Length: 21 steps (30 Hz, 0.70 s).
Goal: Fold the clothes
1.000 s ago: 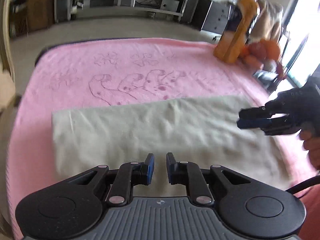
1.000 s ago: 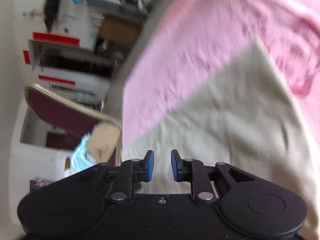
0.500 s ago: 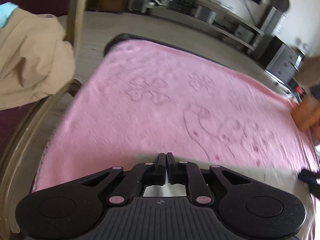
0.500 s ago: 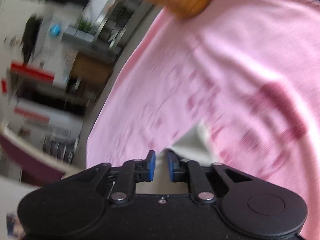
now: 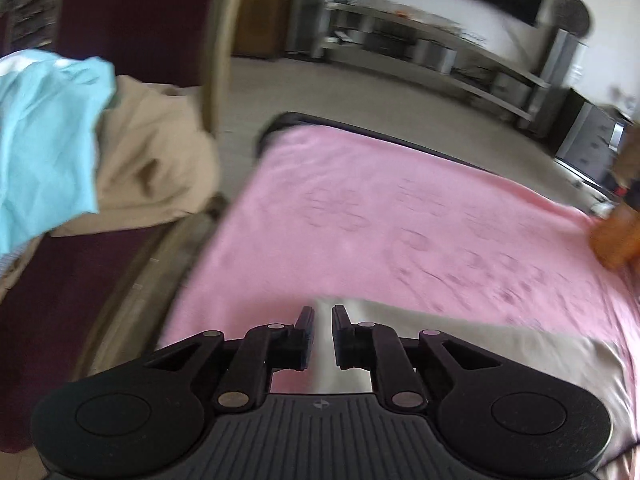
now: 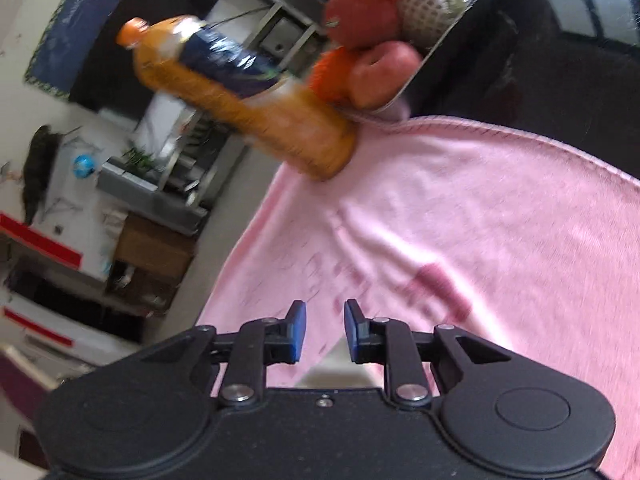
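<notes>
Garment: pale grey cloth [image 5: 480, 344], folded into a long band on the pink towel [image 5: 360, 216] over the counter, near edge.
Long axis: left to right.
Left tool [image 5: 320, 332]: over the band's left end, jaws narrowly parted, gripping nothing visible.
Right tool [image 6: 325, 330]: jaws opening, cloth corner [image 6: 332, 372] below, unpinched.
Chair, far left: beige and blue clothes [image 5: 60, 140] heaped.
Tray [image 6: 440, 44], far right: fruit, beside a juice bottle [image 6: 240, 100].

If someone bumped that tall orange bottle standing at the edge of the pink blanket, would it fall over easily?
Probably yes. The orange bottle is tall and narrow, and its base sits on the soft pink blanket, so its footing looks unsteady. It seems nearly full, so it would likely be heavy and fall hard. The fruit tray right beside it might stop it on that side.
</notes>
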{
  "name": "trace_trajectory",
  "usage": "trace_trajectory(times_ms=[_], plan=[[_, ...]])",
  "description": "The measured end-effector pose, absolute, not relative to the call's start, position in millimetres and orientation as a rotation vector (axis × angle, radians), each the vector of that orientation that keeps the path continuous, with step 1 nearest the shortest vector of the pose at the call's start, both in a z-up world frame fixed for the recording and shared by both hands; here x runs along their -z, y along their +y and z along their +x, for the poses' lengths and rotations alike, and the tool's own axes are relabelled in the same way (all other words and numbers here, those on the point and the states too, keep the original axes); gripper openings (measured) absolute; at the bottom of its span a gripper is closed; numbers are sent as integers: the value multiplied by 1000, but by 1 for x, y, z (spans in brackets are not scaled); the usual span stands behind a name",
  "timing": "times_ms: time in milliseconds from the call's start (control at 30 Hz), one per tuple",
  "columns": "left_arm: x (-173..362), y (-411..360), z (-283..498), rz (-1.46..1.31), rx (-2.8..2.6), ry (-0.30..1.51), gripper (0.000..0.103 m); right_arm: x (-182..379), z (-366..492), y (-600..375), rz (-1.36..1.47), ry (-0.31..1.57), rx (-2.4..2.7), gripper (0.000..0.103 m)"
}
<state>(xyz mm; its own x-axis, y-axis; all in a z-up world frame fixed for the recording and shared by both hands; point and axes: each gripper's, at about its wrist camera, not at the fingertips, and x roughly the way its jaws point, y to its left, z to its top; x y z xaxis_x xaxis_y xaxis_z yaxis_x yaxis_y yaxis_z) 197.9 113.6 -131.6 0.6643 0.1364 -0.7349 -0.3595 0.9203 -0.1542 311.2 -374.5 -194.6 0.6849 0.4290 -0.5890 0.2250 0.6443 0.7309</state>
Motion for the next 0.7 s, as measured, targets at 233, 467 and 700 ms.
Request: trace_trajectory(times_ms=[233,467,700], plan=[[168,114,222,-289,-273,875,11,217,330,-352,928,989,-284,22],[182,136,230,-231,-500,881,15,224,340,-358,794,935,-82,0],[136,131,188,-210,-500,839,9,169,294,-396,871,776,-17,7]])
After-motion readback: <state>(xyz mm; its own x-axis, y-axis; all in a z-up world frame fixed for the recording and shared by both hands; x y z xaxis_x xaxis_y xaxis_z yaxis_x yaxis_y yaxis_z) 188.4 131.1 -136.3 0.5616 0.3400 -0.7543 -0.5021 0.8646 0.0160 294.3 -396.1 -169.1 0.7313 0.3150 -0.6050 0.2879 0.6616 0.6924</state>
